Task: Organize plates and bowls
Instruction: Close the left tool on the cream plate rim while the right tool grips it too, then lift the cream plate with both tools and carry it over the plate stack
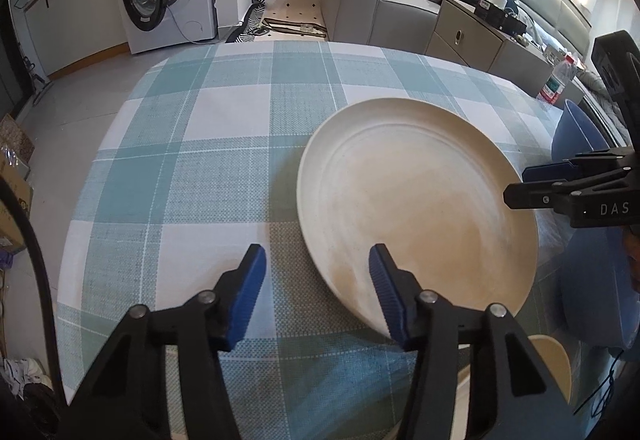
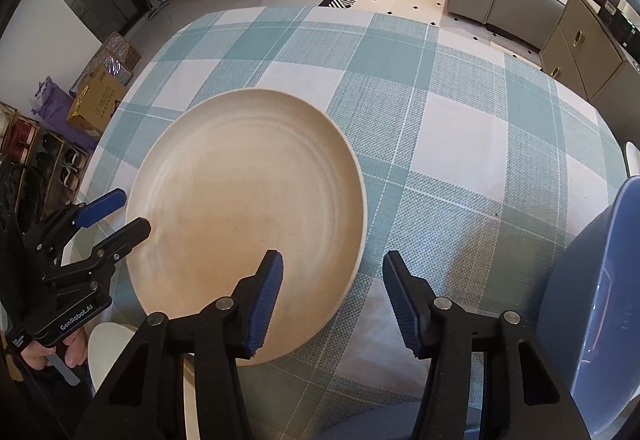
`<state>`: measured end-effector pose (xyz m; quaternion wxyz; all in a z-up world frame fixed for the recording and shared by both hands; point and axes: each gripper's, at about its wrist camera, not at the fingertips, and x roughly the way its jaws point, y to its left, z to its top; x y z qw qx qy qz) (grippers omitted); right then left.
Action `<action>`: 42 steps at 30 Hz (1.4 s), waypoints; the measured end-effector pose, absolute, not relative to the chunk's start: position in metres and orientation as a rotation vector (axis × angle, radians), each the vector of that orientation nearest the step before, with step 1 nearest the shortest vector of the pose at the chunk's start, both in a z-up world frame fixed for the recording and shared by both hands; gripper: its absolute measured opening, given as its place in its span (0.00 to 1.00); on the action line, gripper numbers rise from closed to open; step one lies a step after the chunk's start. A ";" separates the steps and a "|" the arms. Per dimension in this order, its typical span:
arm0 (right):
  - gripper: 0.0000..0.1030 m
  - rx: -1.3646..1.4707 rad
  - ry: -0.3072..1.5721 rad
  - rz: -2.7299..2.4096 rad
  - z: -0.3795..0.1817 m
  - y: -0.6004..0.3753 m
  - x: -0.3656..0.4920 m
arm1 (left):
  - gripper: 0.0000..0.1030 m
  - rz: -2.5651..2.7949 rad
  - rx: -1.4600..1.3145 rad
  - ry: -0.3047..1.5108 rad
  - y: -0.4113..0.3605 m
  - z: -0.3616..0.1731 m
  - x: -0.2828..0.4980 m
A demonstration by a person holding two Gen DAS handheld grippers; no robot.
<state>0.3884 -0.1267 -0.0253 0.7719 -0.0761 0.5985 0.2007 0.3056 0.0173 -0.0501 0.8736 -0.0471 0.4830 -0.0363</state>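
We see the checked tablecloth (image 1: 224, 143) filling both views. On it, the large cream plate (image 2: 248, 199) lies flat at centre-left of the right wrist view. A blue bowl (image 2: 600, 280) sits at the right edge. Our left gripper (image 1: 316, 280) and right gripper (image 2: 332, 292) both hang spread and empty, straddling opposite plate rims. A shallow bite could let the plate slip, we judge.

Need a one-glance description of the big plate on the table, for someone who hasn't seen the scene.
Find the table with the teal-and-white checked tablecloth. The large cream plate lies flat on it, between the two open grippers. It is round, shallow and pale beige, unlike the blue bowl at the table's right edge.
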 end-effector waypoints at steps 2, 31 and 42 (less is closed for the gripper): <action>0.49 -0.170 1.300 0.437 -0.027 -0.125 0.388 | 0.43 -0.081 -0.091 1.010 0.016 -0.050 0.306; 0.37 -0.229 1.197 0.469 -0.021 -0.117 0.377 | 0.28 -0.098 -0.036 0.989 0.010 -0.047 0.307; 0.37 -0.244 1.140 0.482 -0.013 -0.118 0.369 | 0.28 -0.091 -0.058 0.953 0.014 -0.038 0.303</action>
